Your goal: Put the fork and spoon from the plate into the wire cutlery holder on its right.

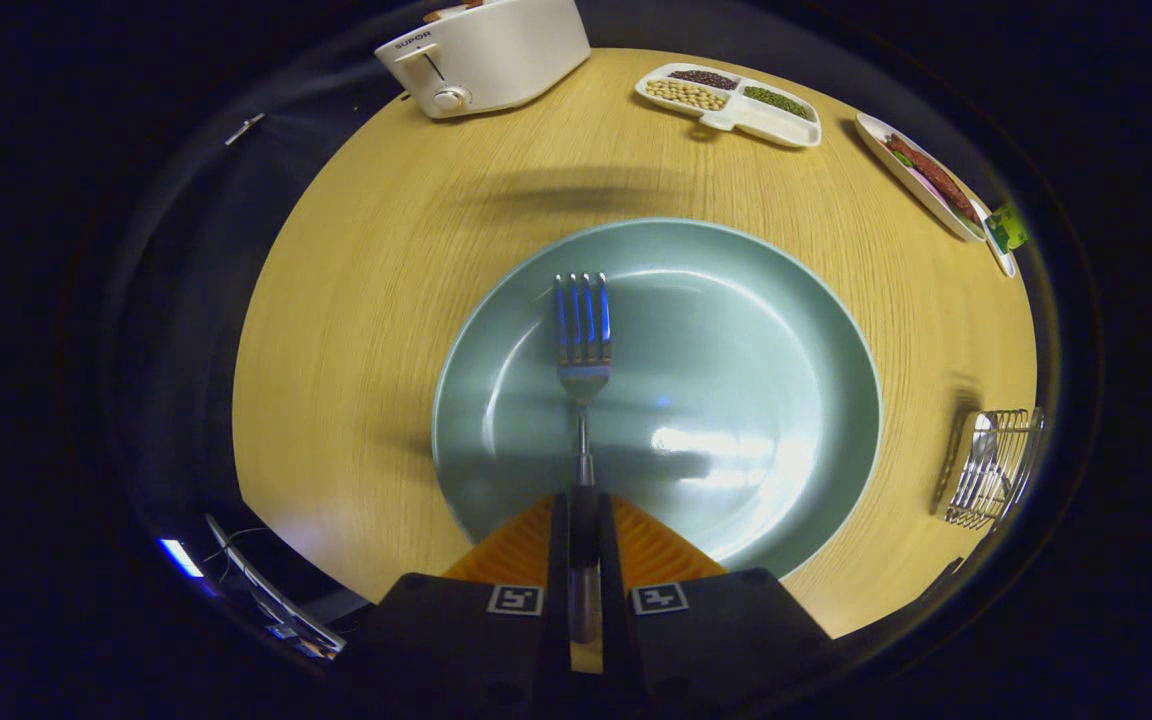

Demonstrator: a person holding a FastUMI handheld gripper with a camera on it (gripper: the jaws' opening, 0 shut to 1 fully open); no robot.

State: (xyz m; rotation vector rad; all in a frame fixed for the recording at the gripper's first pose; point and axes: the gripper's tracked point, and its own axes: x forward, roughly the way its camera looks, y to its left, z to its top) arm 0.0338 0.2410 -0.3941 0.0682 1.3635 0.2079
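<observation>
Seemingly lifted, tongs point(584, 515) grip the shiny fork point(583, 345).

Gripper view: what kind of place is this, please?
Probably a dining table set-up: a plate on a wooden table, a toaster, a divided bean tray. The fingers grip a fork.

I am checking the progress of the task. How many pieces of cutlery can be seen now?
2. The fork is clamped by its handle between the gripper fingers, over the green plate. A spoon stands in the wire cutlery holder; others may be hidden there.
</observation>
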